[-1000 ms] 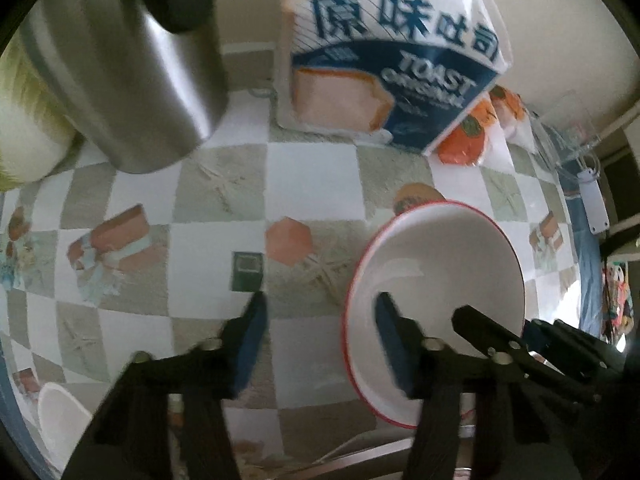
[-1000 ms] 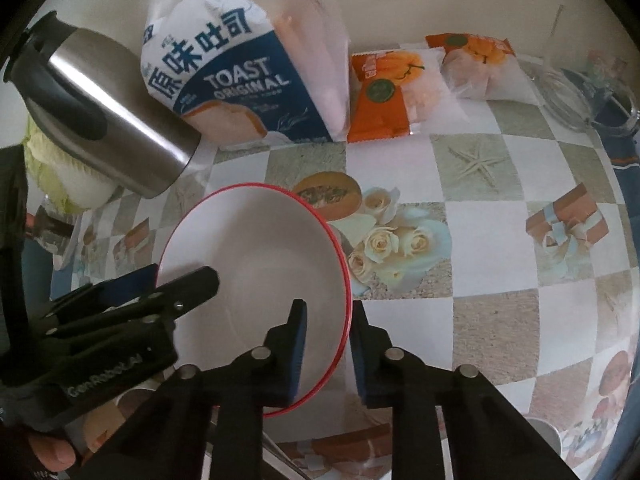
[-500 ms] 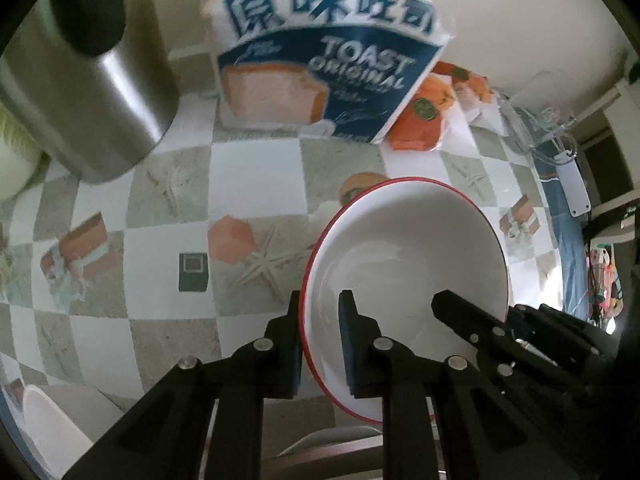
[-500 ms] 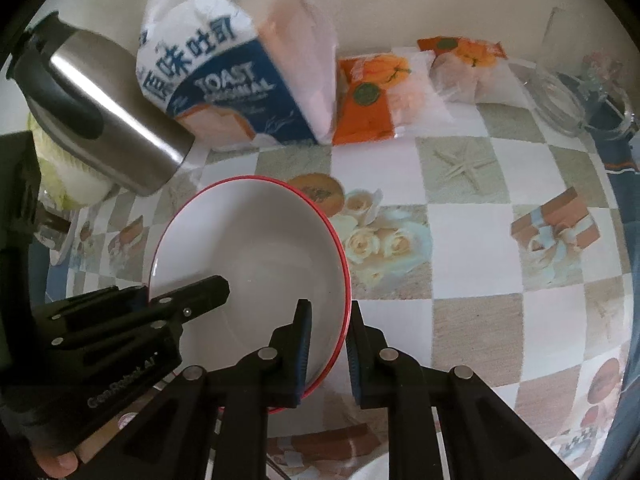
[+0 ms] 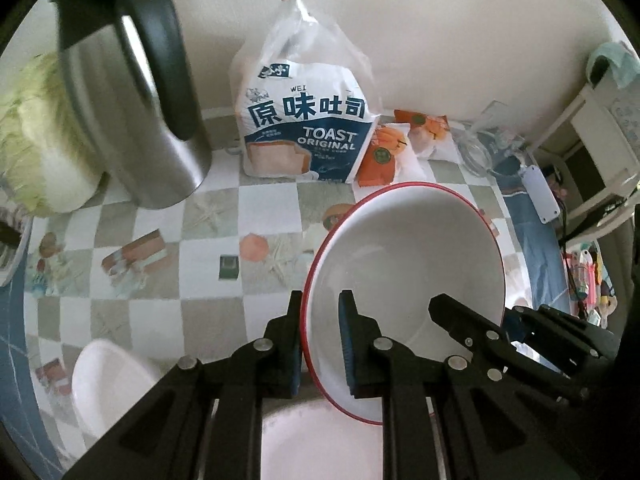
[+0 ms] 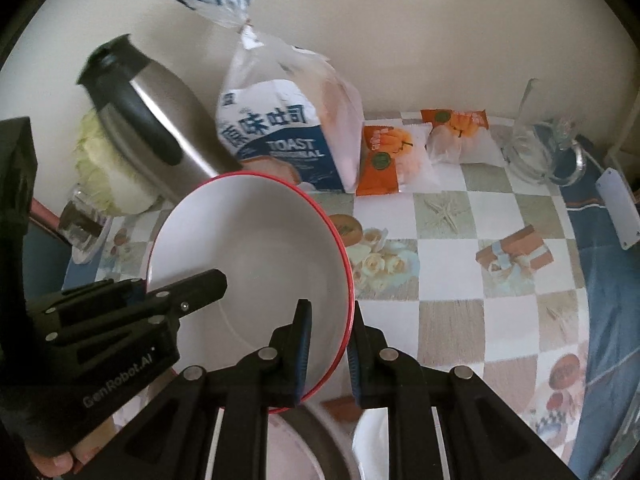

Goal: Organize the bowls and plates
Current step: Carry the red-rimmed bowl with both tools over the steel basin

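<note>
Both tools grip one dish: the left tool (image 5: 320, 340) is clenched on the near left rim of the white bowl with the red rim (image 5: 404, 264), one pad outside the wall and one inside, and the right tool (image 6: 328, 348) is clenched on the opposite edge of the same bowl (image 6: 252, 248) in the same way. Held between the two, the bowl hangs tilted above the desk (image 5: 160, 312), clear of its checked cloth with printed starfish and gift boxes.

Below the bowl, at the bottom edge of the left wrist view, another white dish (image 5: 316, 440) shows its pale inside (too cropped to say whether it is a plate or a bowl). A smaller white bowl (image 5: 108, 384) sits on the desk to the left of the left tool.

At the back of the desk, against the wall, stands a steel kettle with a black handle (image 5: 132, 120), a cabbage (image 5: 36, 136) beside it on the left, and a bag of toast bread (image 5: 308, 132) on its right. Two orange snack packets (image 6: 384, 160) lie just right of the bread, and a clear glass jug (image 6: 536, 148) stands farther right. A fingertip (image 6: 52, 464) shows under the left tool in the right wrist view.
</note>
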Demonstrator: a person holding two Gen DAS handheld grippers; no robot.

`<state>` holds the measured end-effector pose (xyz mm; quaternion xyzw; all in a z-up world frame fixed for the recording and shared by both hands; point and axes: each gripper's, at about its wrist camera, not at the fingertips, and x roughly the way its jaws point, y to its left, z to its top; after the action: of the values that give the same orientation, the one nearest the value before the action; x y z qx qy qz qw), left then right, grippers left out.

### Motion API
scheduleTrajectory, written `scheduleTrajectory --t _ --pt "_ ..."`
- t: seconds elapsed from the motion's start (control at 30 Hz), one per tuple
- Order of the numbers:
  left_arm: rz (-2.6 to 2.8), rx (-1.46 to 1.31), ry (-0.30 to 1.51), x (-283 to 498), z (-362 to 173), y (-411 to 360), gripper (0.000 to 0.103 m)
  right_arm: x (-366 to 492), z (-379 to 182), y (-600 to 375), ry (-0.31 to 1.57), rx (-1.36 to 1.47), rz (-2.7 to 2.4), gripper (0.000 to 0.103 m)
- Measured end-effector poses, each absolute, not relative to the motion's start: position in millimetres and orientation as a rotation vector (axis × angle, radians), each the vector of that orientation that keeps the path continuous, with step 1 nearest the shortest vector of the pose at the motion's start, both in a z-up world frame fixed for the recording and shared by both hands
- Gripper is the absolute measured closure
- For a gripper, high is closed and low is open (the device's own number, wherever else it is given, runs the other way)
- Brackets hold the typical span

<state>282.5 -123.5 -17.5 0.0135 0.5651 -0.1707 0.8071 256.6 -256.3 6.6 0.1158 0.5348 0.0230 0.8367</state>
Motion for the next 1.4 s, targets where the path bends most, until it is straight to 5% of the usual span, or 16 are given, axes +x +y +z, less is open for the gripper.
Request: scheduleTrajectory --t 0.77,1.4 --pt "-0.295 -0.025 1.216 166 -42 -54 0.086 149 -14 -188 1.160 0.197 0.119 0.085" --pt "-0.325 -0.113 1.268 152 -75 -38 0.086 121 -42 -191 1.152 0.377 0.075 0.085"
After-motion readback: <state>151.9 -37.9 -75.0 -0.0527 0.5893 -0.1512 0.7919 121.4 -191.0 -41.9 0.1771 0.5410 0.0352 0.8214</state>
